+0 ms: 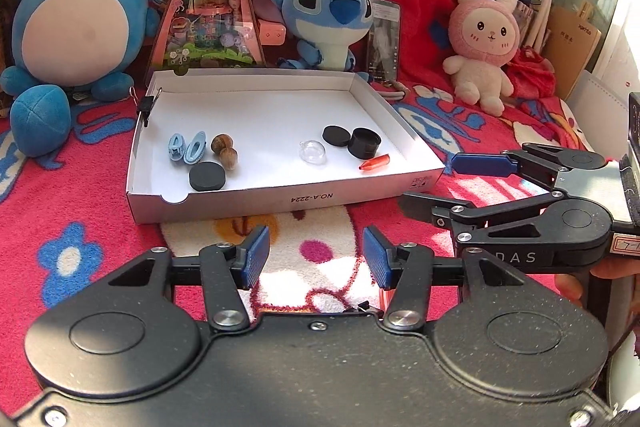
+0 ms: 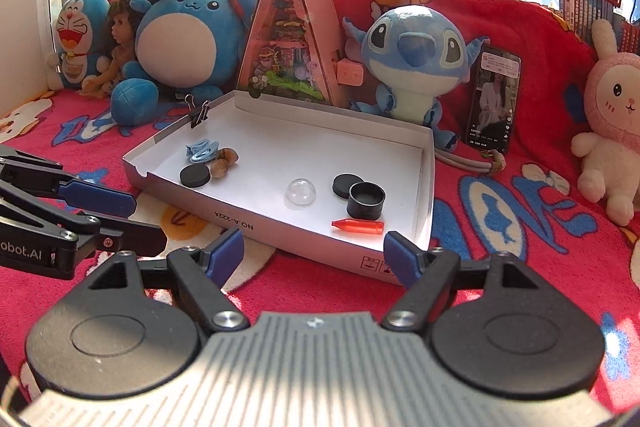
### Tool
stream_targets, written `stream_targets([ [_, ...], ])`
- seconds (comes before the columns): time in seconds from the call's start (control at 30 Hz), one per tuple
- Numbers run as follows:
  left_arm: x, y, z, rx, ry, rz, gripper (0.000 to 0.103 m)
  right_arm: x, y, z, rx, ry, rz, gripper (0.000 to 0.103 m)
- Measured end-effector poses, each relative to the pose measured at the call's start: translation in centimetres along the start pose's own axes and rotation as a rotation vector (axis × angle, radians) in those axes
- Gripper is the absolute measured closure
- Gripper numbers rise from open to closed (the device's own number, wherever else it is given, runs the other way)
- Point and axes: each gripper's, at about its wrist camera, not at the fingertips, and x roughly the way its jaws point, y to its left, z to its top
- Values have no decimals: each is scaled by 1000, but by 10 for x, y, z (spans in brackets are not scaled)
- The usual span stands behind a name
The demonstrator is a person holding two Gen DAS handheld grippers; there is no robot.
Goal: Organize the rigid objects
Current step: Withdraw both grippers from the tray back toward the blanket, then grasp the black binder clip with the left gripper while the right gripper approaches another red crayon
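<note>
I had a red fleece blanket with blue-and-white cartoon prints (image 1: 80, 211) spread under everything, soft toys lined up along the back. On it sat the shallow white cardboard tray (image 1: 400, 123), and every small thing was inside that tray.

My left gripper (image 1: 316, 255) hovered just short of the tray's near wall, blue-padded fingers (image 1: 256, 255) spread wide, holding nothing. My right gripper (image 2: 314, 255) sat at the tray's near right corner, its fingers wide apart too and empty. In the left view, the right gripper was just off the tray's right side.

Inside, right group: a black open-topped round cup (image 2: 367, 201), a flat black disc (image 2: 345, 185) touching it, a clear plastic dome (image 2: 301, 191) just beside, and a small translucent orange bullet-shaped piece (image 2: 358, 226) lying near the front wall. Left group: a second flat black disc (image 1: 207, 176), a brown wooden gourd-shaped piece (image 1: 225, 150), and two pale blue plastic hair clips (image 1: 187, 148) side by side, clustered close.

My worries: the tray was light card on soft fleece, so a finger catching the wall could shove or tip it. The dome looked slick and rounded, likely to squirt out of a pinch. The orange piece could roll. The flat discs gave little edge to grip, and the left cluster was tight enough that reaching for one could knock its neighbours.
</note>
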Motion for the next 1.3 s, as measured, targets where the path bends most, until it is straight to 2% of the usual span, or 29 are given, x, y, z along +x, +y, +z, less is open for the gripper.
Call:
stream_targets([
  [0.43, -10, -12, -23, 10, 45, -54, 54, -15, 5, -22, -37, 8, 43, 16],
  [0.6, -5, -18, -31, 15, 83, -79, 61, -14, 4, -27, -31, 18, 45, 16],
  [0.67, -1, -20, -34, 18, 96, -83, 69, -14, 4, -29, -25, 21, 46, 16],
  [0.73, 2, -21, -36, 19, 106, -86, 72, -14, 3, -31, -20, 24, 46, 16],
  [0.87, 6, -22, -39, 25, 104, -65, 76, -13, 3, -34, -16, 32, 49, 16],
  [1.2, 6, -22, -40, 39, 86, -40, 79, -10, 5, -39, -15, 49, 54, 16],
  [1.27, 5, -21, -38, 39, 79, -41, 89, -10, 6, -40, -15, 54, 61, 16],
  [1.3, 4, -20, -37, 33, 80, -41, 89, -9, 7, -41, -17, 56, 65, 16],
])
